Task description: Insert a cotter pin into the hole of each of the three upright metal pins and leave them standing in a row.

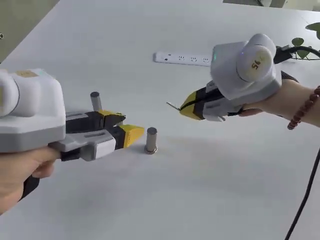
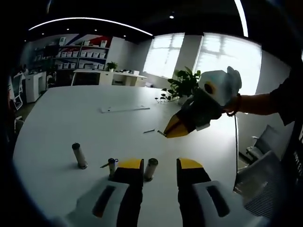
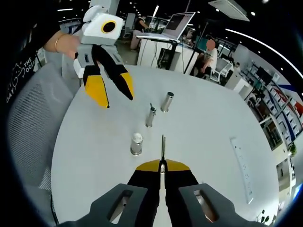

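Metal pins (image 2: pixel 112 166) in a row on the table (image 1: pixel 210 190)
The left claw (image 1: pixel 132 125) sits just left of the near pin (image 1: pixel 151 140), the far pin (image 1: pixel 95 100) behind it; the right claw (image 1: pixel 183 108) hangs to their right; the power strip (image 1: pixel 182 58) lies farther back.

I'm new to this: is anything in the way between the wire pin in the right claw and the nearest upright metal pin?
Nothing visible. Bare table lies between the cotter pin and that metal pin; the left claw is to its side.
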The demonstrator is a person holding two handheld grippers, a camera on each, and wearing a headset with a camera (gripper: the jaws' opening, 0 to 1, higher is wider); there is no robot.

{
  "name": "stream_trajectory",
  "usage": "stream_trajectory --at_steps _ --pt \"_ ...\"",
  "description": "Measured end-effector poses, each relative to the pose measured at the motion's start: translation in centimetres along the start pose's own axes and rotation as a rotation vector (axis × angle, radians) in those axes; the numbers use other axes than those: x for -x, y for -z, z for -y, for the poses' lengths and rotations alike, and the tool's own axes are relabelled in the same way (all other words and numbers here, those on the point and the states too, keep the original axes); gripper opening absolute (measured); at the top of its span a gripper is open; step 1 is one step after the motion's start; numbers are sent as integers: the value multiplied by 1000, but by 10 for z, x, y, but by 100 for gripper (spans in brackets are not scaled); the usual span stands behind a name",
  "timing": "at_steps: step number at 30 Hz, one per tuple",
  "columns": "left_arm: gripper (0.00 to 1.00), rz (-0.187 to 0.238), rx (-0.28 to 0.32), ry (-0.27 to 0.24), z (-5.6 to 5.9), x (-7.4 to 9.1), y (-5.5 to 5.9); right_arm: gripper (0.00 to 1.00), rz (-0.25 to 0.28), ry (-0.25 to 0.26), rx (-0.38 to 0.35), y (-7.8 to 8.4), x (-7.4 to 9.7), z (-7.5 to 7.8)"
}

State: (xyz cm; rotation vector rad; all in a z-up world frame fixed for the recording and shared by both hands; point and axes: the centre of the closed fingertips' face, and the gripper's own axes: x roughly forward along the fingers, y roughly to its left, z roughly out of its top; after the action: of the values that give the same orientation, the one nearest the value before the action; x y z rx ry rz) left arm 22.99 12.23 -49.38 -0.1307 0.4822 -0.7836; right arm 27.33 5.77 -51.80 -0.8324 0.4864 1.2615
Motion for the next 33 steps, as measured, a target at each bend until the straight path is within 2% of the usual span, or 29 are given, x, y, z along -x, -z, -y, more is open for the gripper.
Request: stream_trajectory --at_steps 3,6,8,13,18,33 --pt "24 -19 44 24 3 -6 0 0 11 -4 8 -4 1 -6" --pt "22 -25 56 33 4 -10 -2 0 22 -20 14 -8 2 -16" --pt "21 -36 62 37 5 -13 -1 0 25 -25 25 -8 1 -16" --pt "14 -60 123 58 9 -17 2 0 30 -39 25 -9 1 -25" --pt "13 -61 176 86 15 -19 1 0 38 -56 44 -12 2 -36" --pt "7 -107 233 141 30 -26 7 0 44 -87 118 -21 5 -50"
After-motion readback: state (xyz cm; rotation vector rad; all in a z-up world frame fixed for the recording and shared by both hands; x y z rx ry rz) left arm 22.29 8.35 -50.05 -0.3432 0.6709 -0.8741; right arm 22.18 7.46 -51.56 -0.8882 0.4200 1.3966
